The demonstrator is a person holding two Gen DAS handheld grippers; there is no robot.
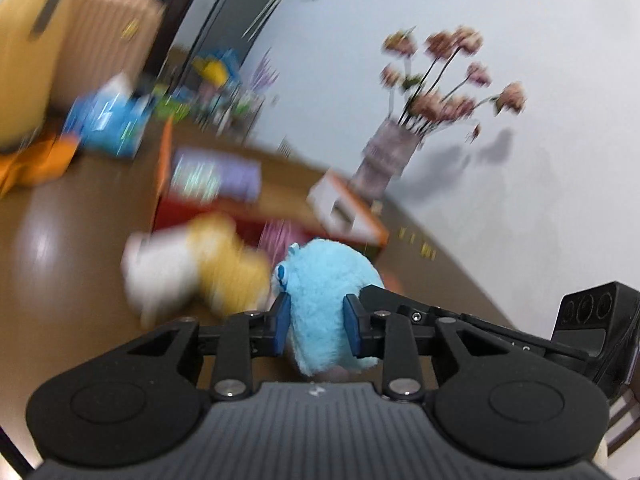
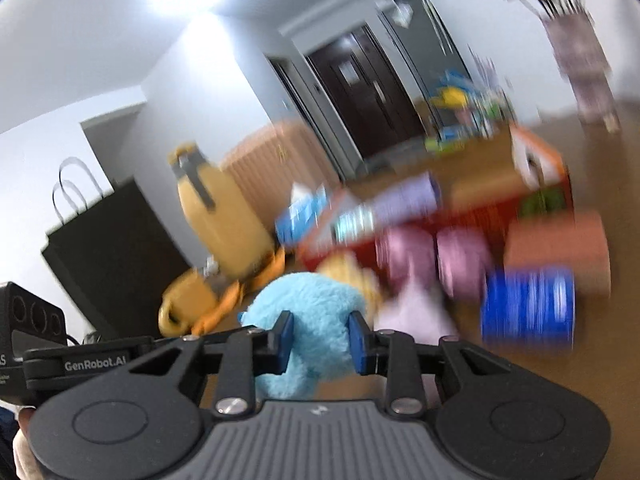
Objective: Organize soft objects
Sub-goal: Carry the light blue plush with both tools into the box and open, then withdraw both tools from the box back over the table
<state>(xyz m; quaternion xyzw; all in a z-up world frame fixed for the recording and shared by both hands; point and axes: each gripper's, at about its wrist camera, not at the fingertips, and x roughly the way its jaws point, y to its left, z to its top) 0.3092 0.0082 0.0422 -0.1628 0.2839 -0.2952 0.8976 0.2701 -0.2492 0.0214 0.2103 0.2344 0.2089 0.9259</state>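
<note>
A fluffy light-blue plush toy (image 1: 326,280) is pinched between the blue pads of my left gripper (image 1: 316,322) and held above the brown table. The same blue plush (image 2: 308,308) is also pinched between the pads of my right gripper (image 2: 320,338). Both grippers are shut on it from opposite sides. A yellow and white plush (image 1: 196,268) lies blurred just behind it; in the right wrist view it (image 2: 348,270) peeks out behind the blue plush. A red box with open orange flaps (image 1: 240,216) stands further back, also in the right wrist view (image 2: 472,216).
Pink soft items (image 2: 436,260), a blue striped item (image 2: 528,306) and a terracotta block (image 2: 560,252) lie by the box. A vase of pink flowers (image 1: 392,152) stands at the wall. Yellow and beige suitcases (image 2: 224,216), a black bag (image 2: 112,248) and toys (image 1: 112,124) stand beyond. Both views are motion-blurred.
</note>
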